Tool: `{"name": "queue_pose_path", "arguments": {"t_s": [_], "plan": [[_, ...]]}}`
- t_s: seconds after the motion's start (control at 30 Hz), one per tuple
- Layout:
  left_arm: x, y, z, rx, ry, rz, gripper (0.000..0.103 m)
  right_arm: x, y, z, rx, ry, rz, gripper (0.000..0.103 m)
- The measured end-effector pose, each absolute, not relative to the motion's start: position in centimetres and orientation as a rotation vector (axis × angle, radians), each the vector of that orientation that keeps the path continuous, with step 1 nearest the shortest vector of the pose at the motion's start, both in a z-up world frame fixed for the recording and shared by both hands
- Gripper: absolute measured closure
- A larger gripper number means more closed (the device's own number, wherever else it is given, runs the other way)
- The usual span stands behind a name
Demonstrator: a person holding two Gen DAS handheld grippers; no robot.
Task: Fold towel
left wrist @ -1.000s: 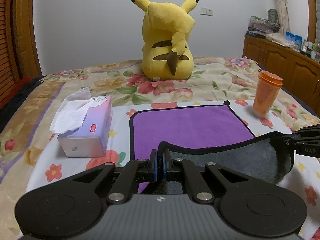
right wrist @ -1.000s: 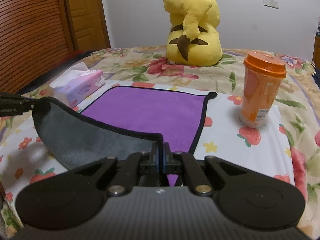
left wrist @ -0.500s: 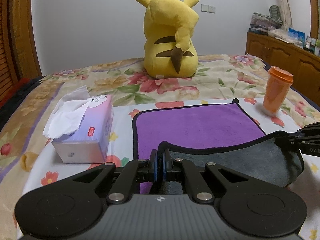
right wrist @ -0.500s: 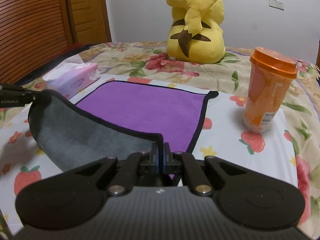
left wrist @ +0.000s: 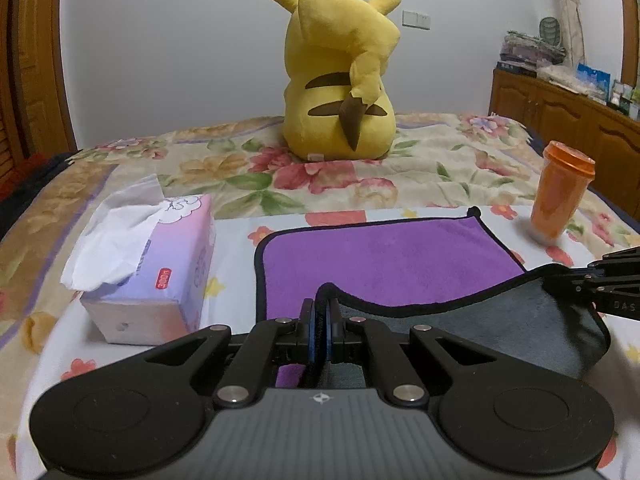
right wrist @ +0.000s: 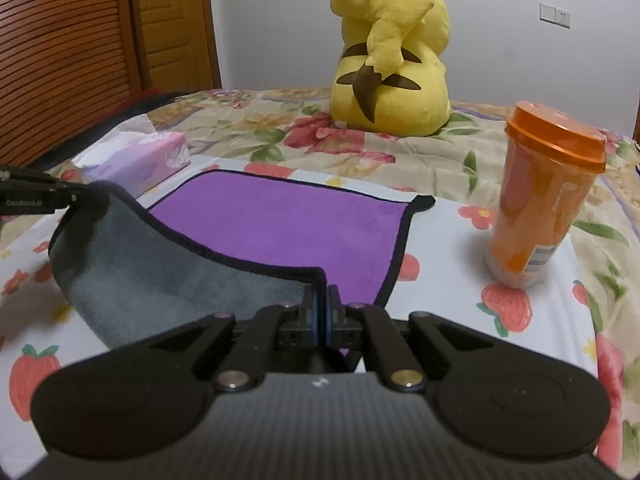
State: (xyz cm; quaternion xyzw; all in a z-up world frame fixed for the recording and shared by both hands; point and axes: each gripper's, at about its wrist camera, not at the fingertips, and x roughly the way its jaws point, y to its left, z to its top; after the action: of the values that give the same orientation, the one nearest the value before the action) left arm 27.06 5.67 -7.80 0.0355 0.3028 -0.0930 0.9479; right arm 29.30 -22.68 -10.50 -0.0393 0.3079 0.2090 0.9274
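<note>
A purple towel (left wrist: 384, 256) with black edging and a grey underside lies on the flowered bedspread; it also shows in the right wrist view (right wrist: 280, 232). Its near edge is lifted and curled over, grey side (left wrist: 500, 328) up. My left gripper (left wrist: 320, 320) is shut on the near left corner. My right gripper (right wrist: 322, 312) is shut on the near right corner. Each gripper shows in the other's view, the right one (left wrist: 592, 284) at the right edge and the left one (right wrist: 40, 196) at the left edge.
A pink tissue box (left wrist: 156, 276) stands left of the towel. An orange lidded cup (right wrist: 544, 196) stands to its right. A yellow plush toy (left wrist: 340, 80) sits behind. A wooden dresser (left wrist: 568, 116) is at the far right, wooden doors (right wrist: 100, 40) at the left.
Both grippers have moved forward and lower over the bed, carrying the lifted near edge toward the far edge. The cup and plush look closer.
</note>
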Motion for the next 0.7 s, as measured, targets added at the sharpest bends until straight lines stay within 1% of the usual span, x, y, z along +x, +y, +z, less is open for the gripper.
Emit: {"name": "queue_pose_path", "arguments": {"t_s": [0.7], "plan": [[29.8,6.1,-5.7,0.065,0.527,-0.166,0.095,31.7,-22.9,-7.9,-0.084,0.536,0.432,0.098]]}}
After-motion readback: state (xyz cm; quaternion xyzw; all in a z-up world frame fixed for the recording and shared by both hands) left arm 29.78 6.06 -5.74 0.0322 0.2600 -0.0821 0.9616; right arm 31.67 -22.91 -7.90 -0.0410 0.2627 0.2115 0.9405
